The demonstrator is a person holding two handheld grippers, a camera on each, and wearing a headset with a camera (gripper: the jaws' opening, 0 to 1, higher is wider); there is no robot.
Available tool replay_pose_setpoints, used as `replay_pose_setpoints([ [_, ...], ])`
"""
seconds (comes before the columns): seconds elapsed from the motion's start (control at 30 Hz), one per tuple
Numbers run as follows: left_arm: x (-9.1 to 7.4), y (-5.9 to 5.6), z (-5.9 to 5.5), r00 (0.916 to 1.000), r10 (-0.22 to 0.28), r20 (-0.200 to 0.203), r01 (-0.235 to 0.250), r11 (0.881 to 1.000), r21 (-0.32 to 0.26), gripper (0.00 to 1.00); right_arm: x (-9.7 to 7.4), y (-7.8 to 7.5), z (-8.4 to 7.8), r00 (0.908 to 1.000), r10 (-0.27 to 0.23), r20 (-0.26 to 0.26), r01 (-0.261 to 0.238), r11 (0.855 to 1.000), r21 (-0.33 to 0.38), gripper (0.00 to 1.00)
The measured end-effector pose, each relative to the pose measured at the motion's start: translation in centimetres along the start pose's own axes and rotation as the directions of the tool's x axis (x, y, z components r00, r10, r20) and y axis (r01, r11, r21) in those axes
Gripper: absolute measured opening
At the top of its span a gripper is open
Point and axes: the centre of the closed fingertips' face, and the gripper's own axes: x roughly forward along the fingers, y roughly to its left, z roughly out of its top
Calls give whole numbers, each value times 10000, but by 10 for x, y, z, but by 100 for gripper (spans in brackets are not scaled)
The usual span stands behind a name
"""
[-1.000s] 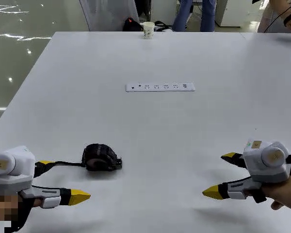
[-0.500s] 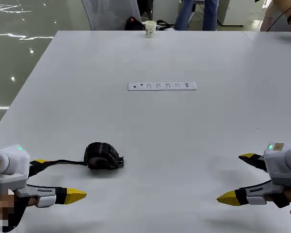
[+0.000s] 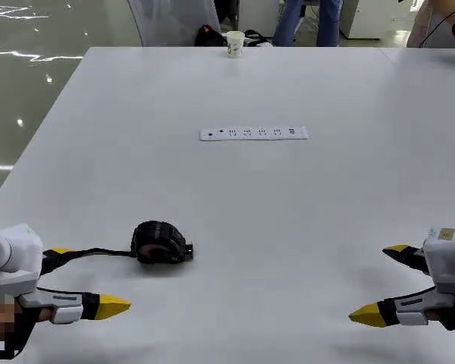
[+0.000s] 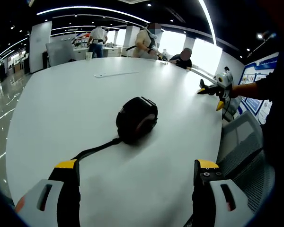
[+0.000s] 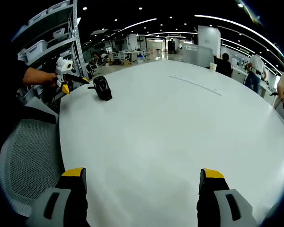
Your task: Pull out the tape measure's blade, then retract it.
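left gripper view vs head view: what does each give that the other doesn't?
Left gripper view adds: a mesh chair beside the table, and ceiling lights. Head view adds: a top-down look at the left gripper and right gripper, both open. Shared: the tape measure, its strap running toward the left gripper, and the power strip.

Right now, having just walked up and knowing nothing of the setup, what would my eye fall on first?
The black tape measure stands out on the white table, at its front left, its strap trailing toward the left gripper. Both yellow-tipped grippers are open near the front edge, the right gripper far to the other side. Farther back are a white power strip and a paper cup.
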Motion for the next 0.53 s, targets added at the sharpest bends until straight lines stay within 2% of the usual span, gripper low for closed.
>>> replay_pose_setpoints([
  [0.07,0,0,-1,10000,10,4,-10,10000,26,97,1,1,0,10000,5,31,-5,10000,66,99],
  [0.13,0,-4,-4,9998,-183,-81,181,9997,-175,96,3,2,-2,10000,-12,87,11,9999,167,99],
  [0.3,0,-2,-4,10000,-89,-6,89,10000,-15,99,7,9,-6,9999,100,24,-100,9997,207,99],
  [0.4,-1,0,-3,10000,-67,24,68,10000,-12,99,7,5,-8,9999,148,-62,-148,9998,109,99],
  [0.53,-3,3,-1,10000,-40,36,40,10000,-7,99,-1,-1,1,10000,33,-36,-34,10000,-84,99],
])
